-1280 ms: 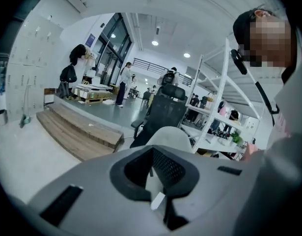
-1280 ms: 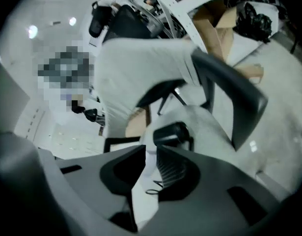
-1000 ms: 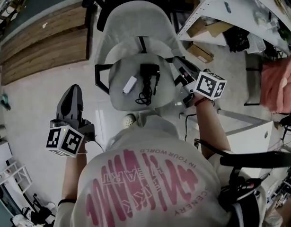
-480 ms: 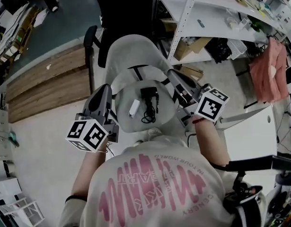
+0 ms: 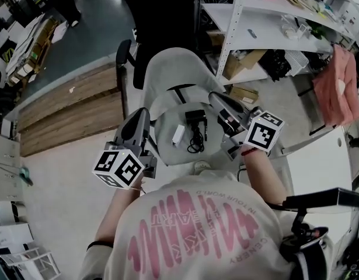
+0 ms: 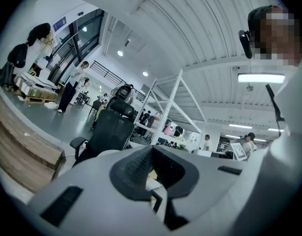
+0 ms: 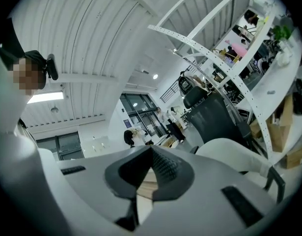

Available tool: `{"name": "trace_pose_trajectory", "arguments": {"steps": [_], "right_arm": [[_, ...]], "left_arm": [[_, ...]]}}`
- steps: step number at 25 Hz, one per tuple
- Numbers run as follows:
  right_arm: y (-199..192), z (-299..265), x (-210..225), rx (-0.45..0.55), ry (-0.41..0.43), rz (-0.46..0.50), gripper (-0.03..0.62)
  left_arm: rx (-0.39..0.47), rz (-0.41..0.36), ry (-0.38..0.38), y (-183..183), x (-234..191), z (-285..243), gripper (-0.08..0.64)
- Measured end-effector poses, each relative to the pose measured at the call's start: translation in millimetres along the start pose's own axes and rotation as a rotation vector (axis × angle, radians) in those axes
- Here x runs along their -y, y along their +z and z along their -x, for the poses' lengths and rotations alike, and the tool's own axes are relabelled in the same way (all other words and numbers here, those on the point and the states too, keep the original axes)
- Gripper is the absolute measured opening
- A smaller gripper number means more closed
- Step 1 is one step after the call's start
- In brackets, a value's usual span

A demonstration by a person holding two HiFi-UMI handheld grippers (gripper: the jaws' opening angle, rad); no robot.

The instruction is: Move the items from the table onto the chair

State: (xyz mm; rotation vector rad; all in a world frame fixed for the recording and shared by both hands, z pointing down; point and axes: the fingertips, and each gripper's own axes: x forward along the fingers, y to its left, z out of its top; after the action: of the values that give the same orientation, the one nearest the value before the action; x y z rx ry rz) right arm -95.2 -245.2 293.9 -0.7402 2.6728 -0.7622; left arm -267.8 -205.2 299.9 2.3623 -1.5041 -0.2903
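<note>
On the seat of the white chair [image 5: 167, 69], near its middle, lie a small white block [image 5: 178, 135] and, just beside it on its right, a black charger with a looped cord [image 5: 195, 130]. Both look settled, well in from the seat's edge.

Each tool flanks the seat. The left tool [image 5: 142, 114] hangs over the seat's left rim and the right tool [image 5: 216, 97] over its right rim, both pointing toward the backrest. Their own views show the ribbed pads pressed together with nothing between them, so both are closed and empty.

The likely trouble is a sideways sweep. Either tool sits near the two things, and a careless swing inward could catch the cord's loops and drag the charger, which might in turn nudge the block toward the front lip.

Only a corner of the white desk [image 5: 319, 174] shows at the right, so I cannot tell whether more things wait there. If so, the jaws must open before reaching.
</note>
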Motion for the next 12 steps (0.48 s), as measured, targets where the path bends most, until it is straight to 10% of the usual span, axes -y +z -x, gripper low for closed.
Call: {"name": "trace_pose_trajectory", "arguments": {"steps": [12], "right_arm": [[5, -10, -9, -0.024, 0.002, 0.070, 0.012]], "left_arm": [[0.006, 0.003, 0.002, 2, -6, 12, 0.009]]}}
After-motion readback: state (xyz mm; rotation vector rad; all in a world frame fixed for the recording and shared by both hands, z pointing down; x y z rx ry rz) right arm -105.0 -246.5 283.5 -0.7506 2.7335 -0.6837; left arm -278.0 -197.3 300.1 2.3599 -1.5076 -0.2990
